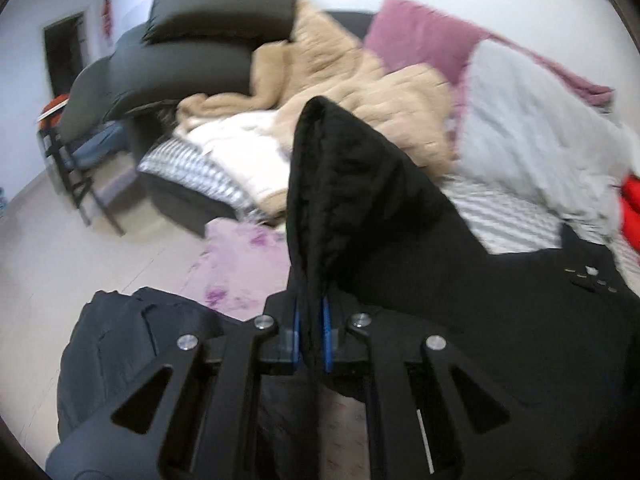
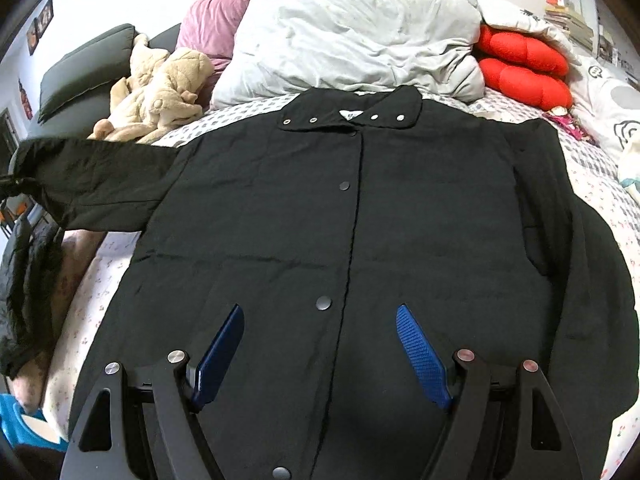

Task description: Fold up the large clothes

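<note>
A large black padded jacket lies face up on the bed, snaps closed, collar toward the pillows. My left gripper is shut on the cuff end of its left sleeve and holds it lifted; that sleeve also shows raised at the left in the right wrist view. My right gripper is open and empty, hovering above the jacket's lower front, its blue pads either side of the snap placket. The right sleeve lies flat along the jacket's side.
A grey duvet, red cushions and a beige blanket lie at the bed's head. A dark sofa with cushions stands beyond. Another dark garment hangs off the bed's left edge, with the floor below.
</note>
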Available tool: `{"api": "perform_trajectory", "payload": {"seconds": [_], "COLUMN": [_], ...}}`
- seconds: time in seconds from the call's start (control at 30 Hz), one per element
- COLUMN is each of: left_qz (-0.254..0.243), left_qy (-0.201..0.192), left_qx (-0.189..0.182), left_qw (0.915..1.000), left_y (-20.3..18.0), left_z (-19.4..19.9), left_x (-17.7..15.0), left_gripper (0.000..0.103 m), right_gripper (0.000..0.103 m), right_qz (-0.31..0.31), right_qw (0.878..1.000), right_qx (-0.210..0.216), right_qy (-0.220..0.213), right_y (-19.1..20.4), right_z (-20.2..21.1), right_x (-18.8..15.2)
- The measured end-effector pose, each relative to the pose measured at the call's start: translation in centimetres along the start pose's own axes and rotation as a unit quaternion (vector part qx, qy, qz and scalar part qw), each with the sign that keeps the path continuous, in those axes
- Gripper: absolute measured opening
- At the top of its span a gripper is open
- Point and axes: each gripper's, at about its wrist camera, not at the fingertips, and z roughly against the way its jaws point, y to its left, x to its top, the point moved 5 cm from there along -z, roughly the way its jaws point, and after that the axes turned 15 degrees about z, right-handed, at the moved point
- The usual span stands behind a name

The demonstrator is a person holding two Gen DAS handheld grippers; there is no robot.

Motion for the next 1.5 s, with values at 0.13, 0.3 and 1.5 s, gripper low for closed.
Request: {"api": "perform_trajectory", "payload": {"seconds": [0.13, 0.3, 1.5], "left_qz": [-0.015, 0.013, -0.001], "left_qy": [0.003, -0.015, 0.158], "left_qx": [0.121, 0.112, -0.192], "left_qw": [0.9926, 0.9935, 0.9686], "left_y": [1.9, 2.1, -11.0], "left_z": [-4.7, -3.8, 9.8], "left_x": [-0.2, 0.8, -20.8], "left_gripper": [0.017, 0.036, 0.103], "right_gripper": [0.08, 0.08, 0.093], "right_qz": [-0.008, -0.01, -0.004], "right_qw": [1.0, 1.0, 0.995], "right_qx": [-0.006, -0.002, -0.096], "right_qy": [-0.002, -0.004, -0.041], "right_y": [-0.6, -0.8, -2.3], "right_z": [0.0, 0.4, 7.1], "right_x": [-0.2, -0.4, 0.4]}}
